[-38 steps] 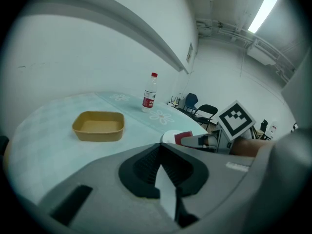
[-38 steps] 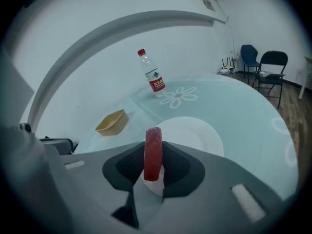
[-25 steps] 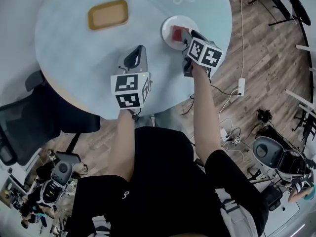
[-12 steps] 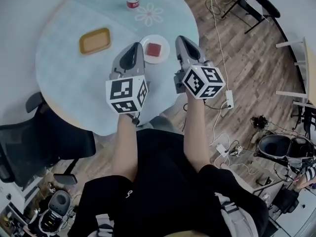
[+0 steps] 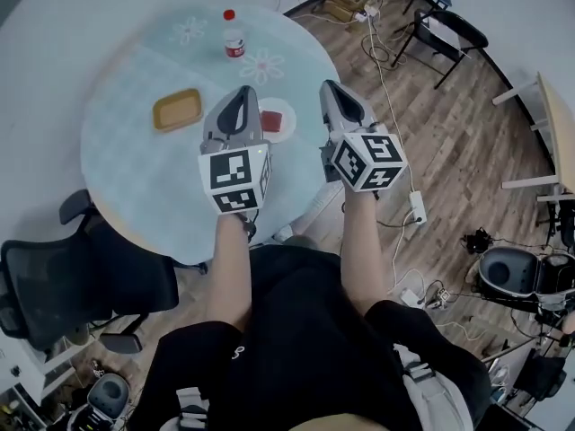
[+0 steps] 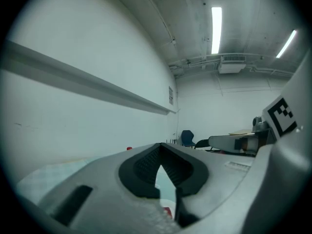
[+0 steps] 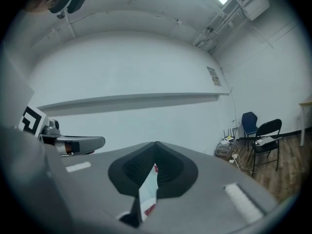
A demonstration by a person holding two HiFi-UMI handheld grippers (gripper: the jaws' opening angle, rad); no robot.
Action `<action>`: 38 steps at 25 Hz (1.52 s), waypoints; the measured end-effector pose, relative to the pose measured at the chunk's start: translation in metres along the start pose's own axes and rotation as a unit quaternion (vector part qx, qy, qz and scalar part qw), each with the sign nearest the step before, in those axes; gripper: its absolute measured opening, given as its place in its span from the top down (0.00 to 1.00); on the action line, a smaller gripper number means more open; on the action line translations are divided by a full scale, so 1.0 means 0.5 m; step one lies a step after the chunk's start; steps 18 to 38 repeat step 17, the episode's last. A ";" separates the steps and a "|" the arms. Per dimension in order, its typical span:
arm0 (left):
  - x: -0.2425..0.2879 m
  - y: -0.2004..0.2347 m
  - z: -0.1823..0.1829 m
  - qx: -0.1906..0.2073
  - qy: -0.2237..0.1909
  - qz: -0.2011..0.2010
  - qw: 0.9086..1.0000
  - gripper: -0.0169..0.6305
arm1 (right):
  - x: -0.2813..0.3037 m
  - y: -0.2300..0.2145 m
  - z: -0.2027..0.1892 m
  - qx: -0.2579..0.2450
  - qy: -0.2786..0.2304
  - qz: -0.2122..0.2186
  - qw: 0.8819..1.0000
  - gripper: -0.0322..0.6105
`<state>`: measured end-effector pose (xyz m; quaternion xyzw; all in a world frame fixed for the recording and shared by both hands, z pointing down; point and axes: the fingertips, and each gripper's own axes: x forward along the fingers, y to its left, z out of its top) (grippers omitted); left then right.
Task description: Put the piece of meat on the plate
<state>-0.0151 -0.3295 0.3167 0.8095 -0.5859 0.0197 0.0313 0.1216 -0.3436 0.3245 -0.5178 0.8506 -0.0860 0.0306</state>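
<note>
The piece of red meat (image 5: 271, 120) lies on the small white plate (image 5: 287, 113) on the round table (image 5: 135, 169), far below both grippers. My left gripper (image 5: 238, 91) is held high and level, and it hides the plate's left side in the head view. In the left gripper view the left gripper (image 6: 161, 147) has its tips together with nothing between them. My right gripper (image 5: 330, 86) hangs to the right of the plate, over the table's edge. It is also shut and empty in the right gripper view (image 7: 156, 144).
A yellow tray (image 5: 176, 109) sits left of the plate and a red-capped bottle (image 5: 234, 34) stands at the table's far side. A black office chair (image 5: 72, 277) is at the near left. Cables and folding chairs (image 5: 440, 25) occupy the wooden floor to the right.
Both grippers have risen well above the table. The right gripper, which was at the plate by the meat, has come away shut and empty, and the meat stays on the plate.
</note>
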 end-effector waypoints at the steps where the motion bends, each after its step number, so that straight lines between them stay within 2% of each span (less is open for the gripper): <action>1: 0.000 -0.005 0.001 0.001 0.000 -0.001 1.000 0.97 | -0.002 -0.003 0.003 0.000 -0.002 -0.001 1.000 0.94; 11: -0.006 -0.038 0.012 0.012 0.000 -0.003 1.000 0.97 | -0.028 -0.012 0.021 -0.006 -0.015 0.001 1.000 0.94; 17: -0.006 -0.034 0.000 0.010 0.005 0.000 1.000 0.97 | -0.034 -0.035 0.026 -0.006 -0.024 -0.026 0.999 0.94; 38: -0.006 -0.034 0.000 0.010 0.005 0.000 1.000 0.97 | -0.034 -0.035 0.026 -0.006 -0.024 -0.026 0.999 0.94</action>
